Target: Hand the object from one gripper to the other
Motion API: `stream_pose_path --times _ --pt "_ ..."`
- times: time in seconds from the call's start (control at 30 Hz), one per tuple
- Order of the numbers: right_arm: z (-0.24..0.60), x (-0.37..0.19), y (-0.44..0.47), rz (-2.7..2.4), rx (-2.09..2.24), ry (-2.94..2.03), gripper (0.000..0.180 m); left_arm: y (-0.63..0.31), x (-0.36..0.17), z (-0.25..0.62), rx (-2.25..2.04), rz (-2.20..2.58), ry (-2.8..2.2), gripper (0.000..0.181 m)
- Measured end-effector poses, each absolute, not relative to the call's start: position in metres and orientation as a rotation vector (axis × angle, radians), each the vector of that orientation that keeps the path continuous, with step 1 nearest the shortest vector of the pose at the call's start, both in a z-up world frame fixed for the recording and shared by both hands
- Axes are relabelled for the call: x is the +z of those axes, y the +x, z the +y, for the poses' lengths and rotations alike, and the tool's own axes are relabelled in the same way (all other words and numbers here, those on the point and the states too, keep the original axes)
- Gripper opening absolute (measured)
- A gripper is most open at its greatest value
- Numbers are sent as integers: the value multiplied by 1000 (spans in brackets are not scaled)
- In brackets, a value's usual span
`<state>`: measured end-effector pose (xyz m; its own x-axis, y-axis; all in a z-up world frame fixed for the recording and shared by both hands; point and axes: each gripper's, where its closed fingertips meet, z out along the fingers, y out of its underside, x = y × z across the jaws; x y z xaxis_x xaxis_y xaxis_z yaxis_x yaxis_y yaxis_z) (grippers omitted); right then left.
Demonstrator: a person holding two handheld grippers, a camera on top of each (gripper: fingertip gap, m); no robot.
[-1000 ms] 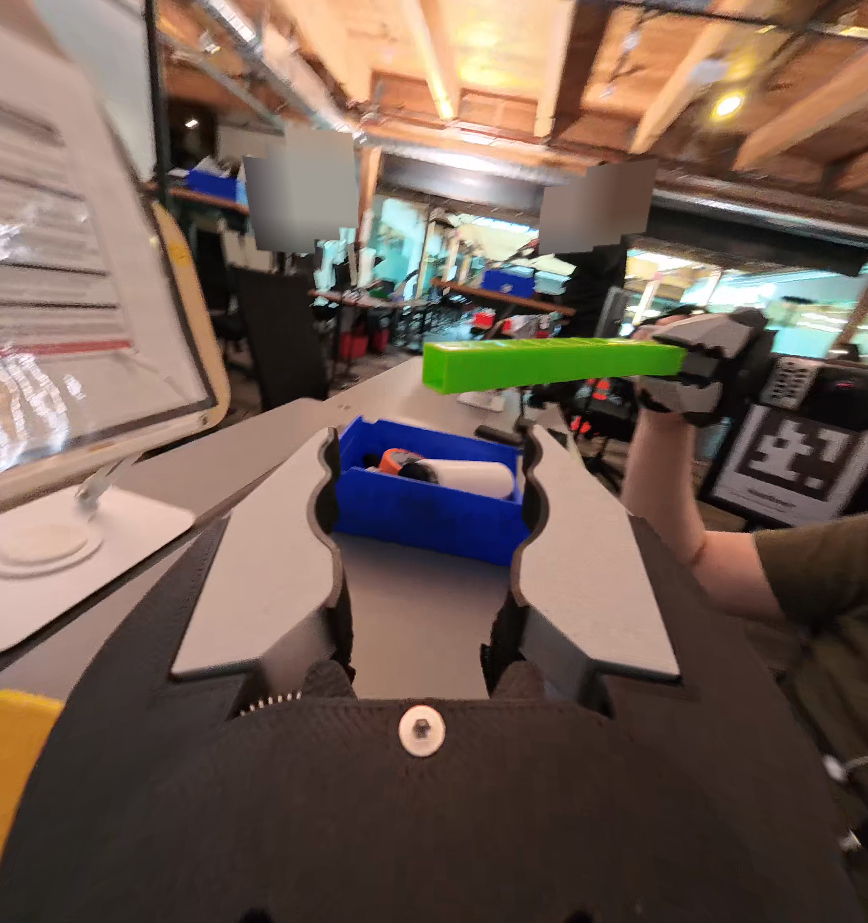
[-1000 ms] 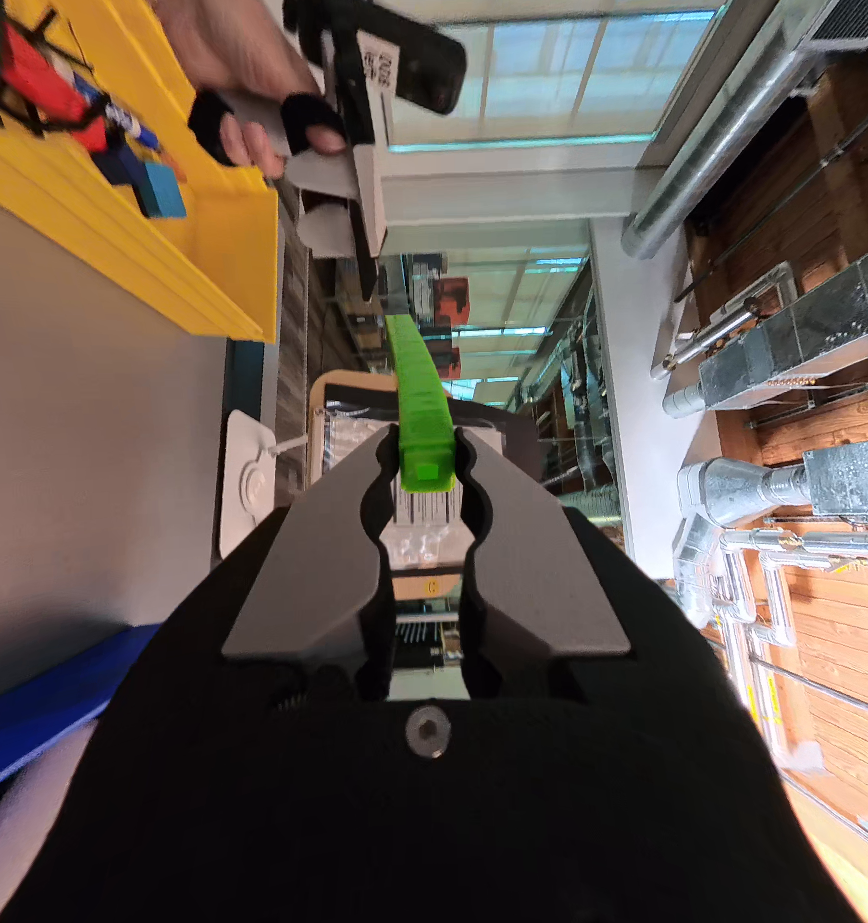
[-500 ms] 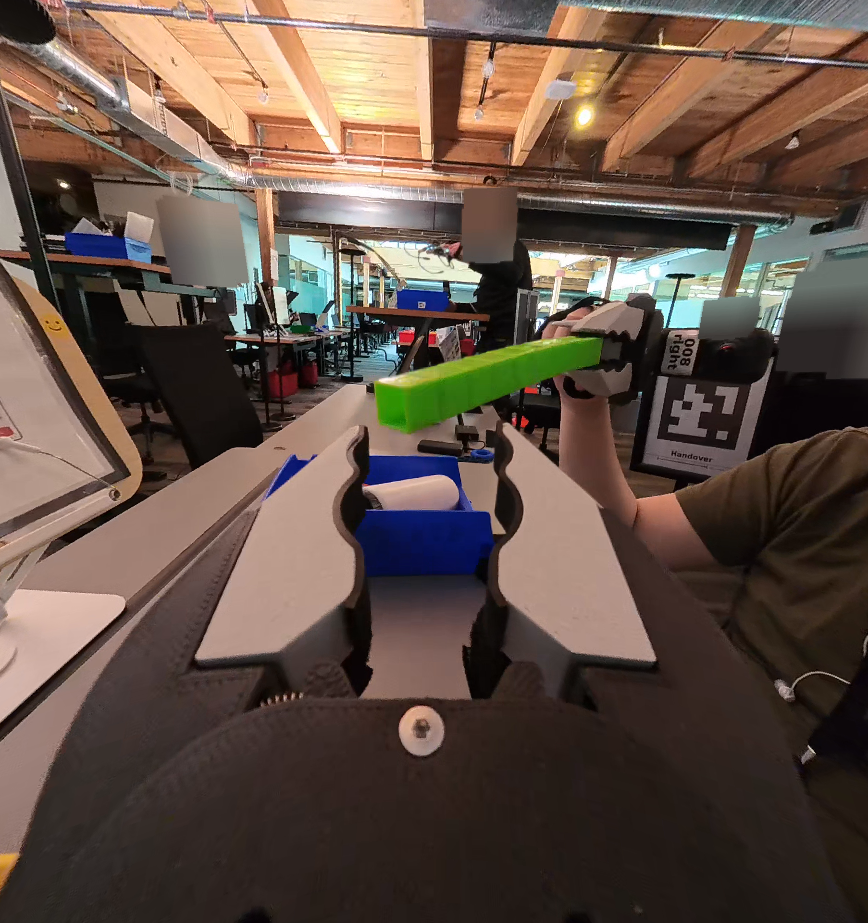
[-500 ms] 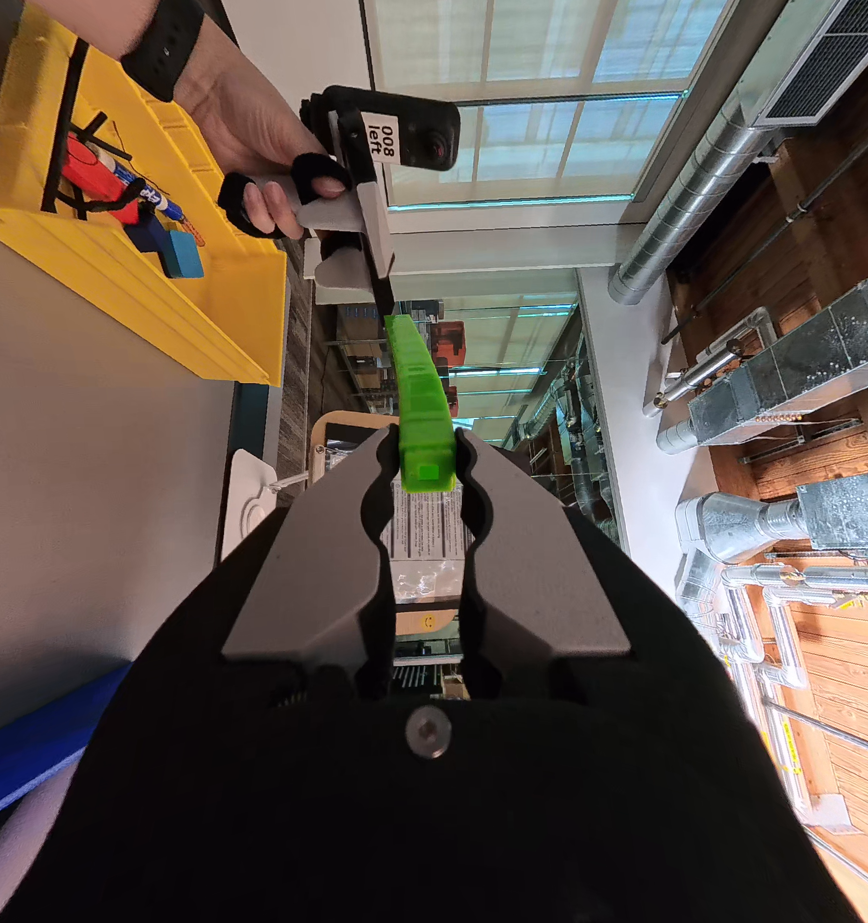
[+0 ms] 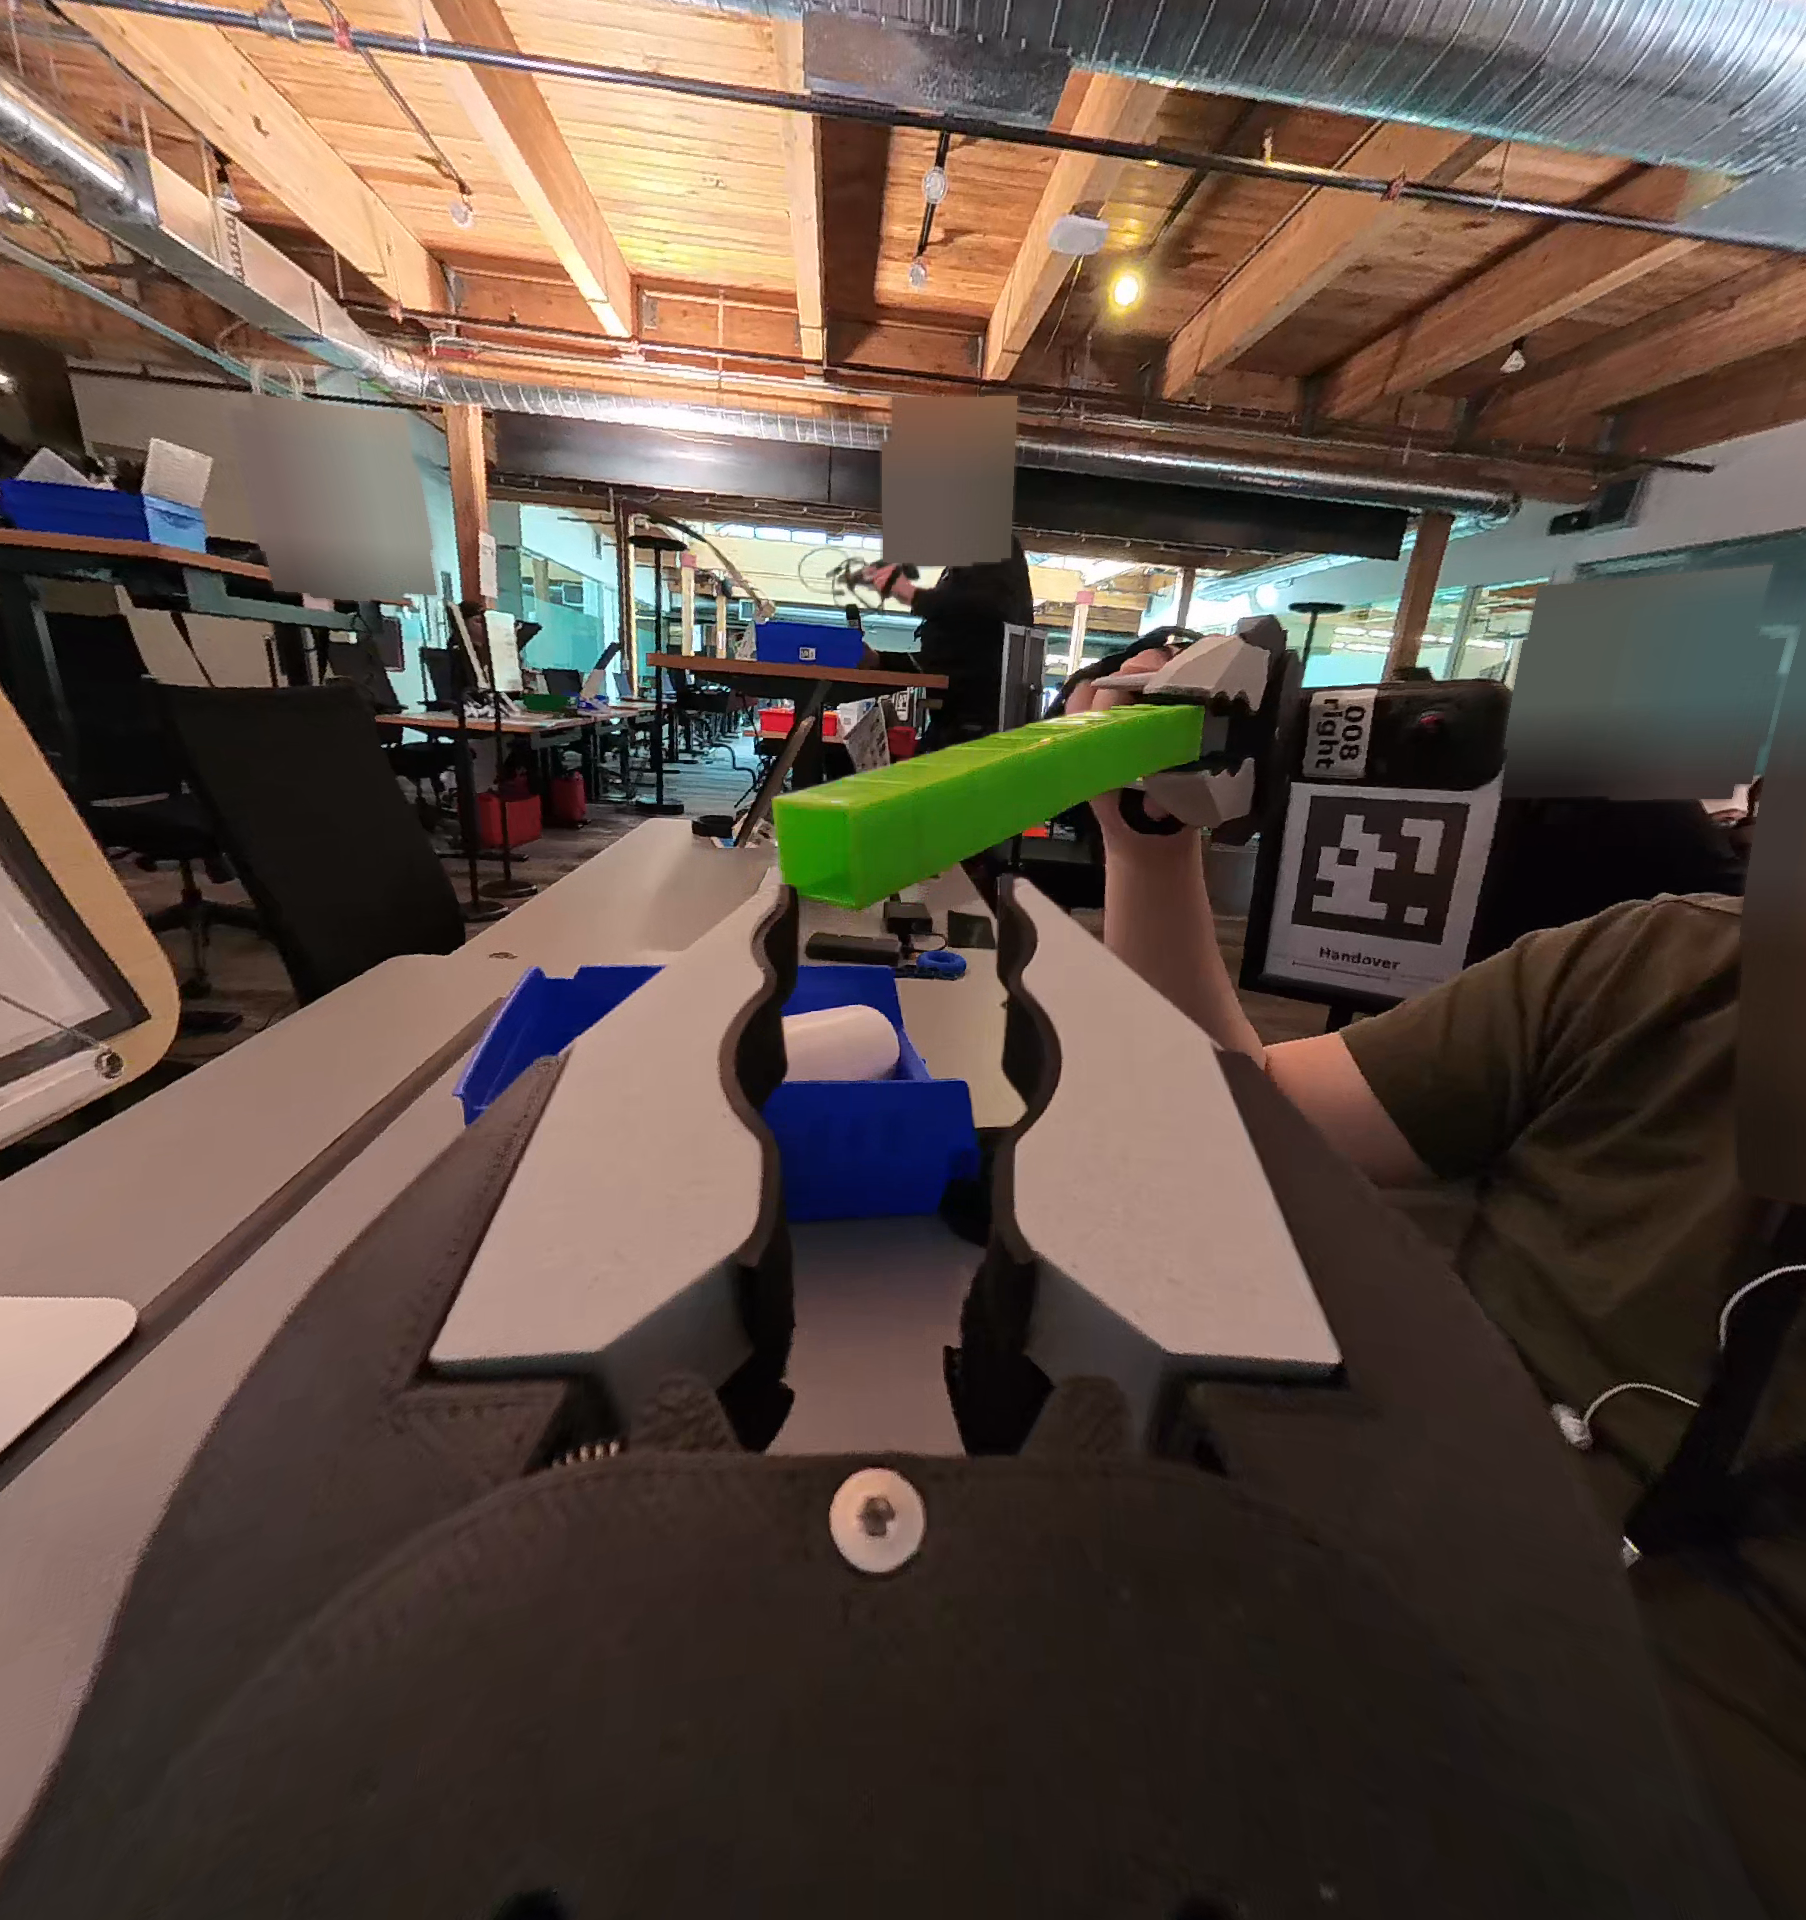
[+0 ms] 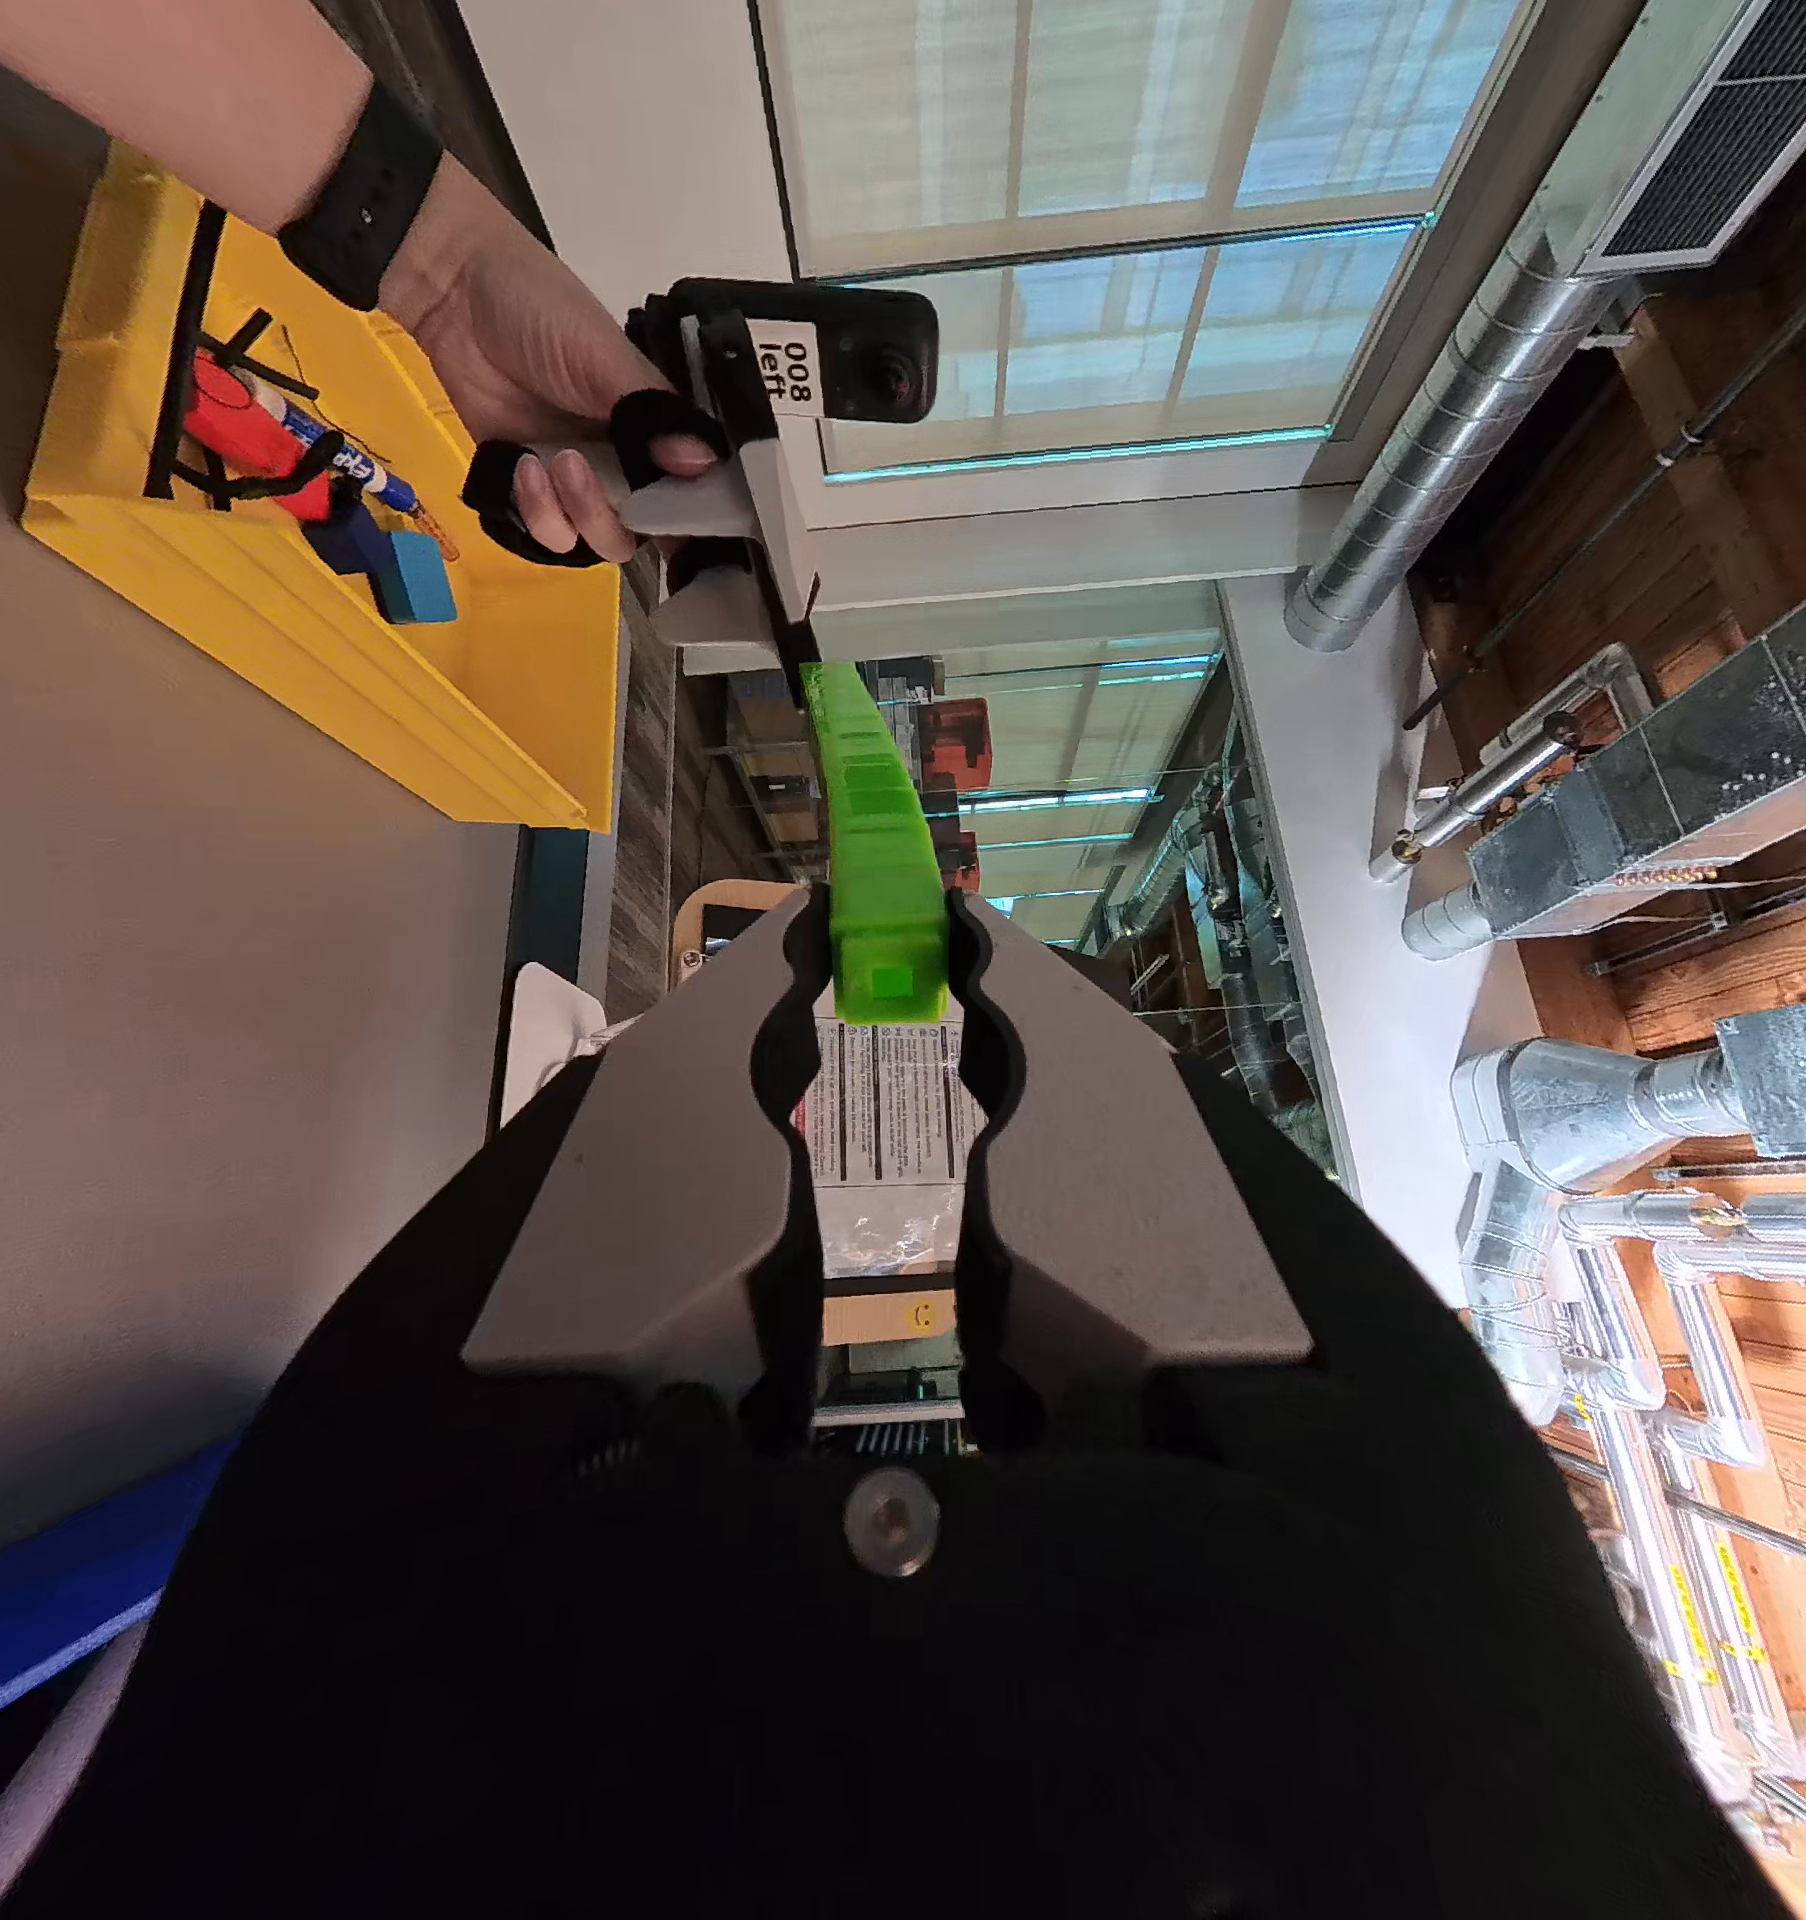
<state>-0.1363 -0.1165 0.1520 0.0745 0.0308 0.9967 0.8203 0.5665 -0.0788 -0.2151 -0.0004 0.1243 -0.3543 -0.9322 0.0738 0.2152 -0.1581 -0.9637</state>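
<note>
A long bright green square bar (image 5: 992, 805) is held level above the table. My right gripper (image 6: 883, 909) is shut on one end of it (image 6: 886, 935); it also shows in the left wrist view (image 5: 1216, 743), held by a hand. My left gripper (image 5: 894, 904) is open and empty. The bar's free end (image 5: 826, 857) sits just above its left fingertip (image 5: 779, 914), not clasped. In the right wrist view the left gripper (image 6: 774, 613) is held by a hand with a black wristband, its tips at the bar's far end.
A blue bin (image 5: 868, 1143) holding a white cylinder (image 5: 842, 1039) stands on the grey table (image 5: 255, 1143) behind my left fingers. A yellow tray (image 6: 307, 644) holds red and blue items. A framed sheet on a stand (image 5: 37, 987) is at left; a marker placard (image 5: 1377, 873) and a person's arm at right. About 15 cm separates my left fingertips from my right.
The left gripper has swung level and come up to the bar, whose free end now sits at its fingertips. Its jaws have narrowed but remain open. The right gripper still holds the bar.
</note>
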Motion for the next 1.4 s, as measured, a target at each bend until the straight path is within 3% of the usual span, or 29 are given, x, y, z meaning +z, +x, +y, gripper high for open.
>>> stream_pose_path --times 0.5,0.87,1.13,1.3,1.4 --pt "-120 151 -138 -1394 -675 -787 21 -225 132 -13 -1757 1230 -872 31" --pt "-125 152 -128 -1423 -532 -837 21 -205 121 -24 -2068 1260 -993 6" --pt "-106 225 -103 -1496 -280 -1012 24 -176 151 -15 -2679 736 -886 0" --pt "-83 284 -108 -1468 -223 -1116 37 -167 163 -6 -2917 343 -762 0" --pt "-65 299 -110 -1431 -267 -1174 55 -166 167 1 -2901 186 -749 0"
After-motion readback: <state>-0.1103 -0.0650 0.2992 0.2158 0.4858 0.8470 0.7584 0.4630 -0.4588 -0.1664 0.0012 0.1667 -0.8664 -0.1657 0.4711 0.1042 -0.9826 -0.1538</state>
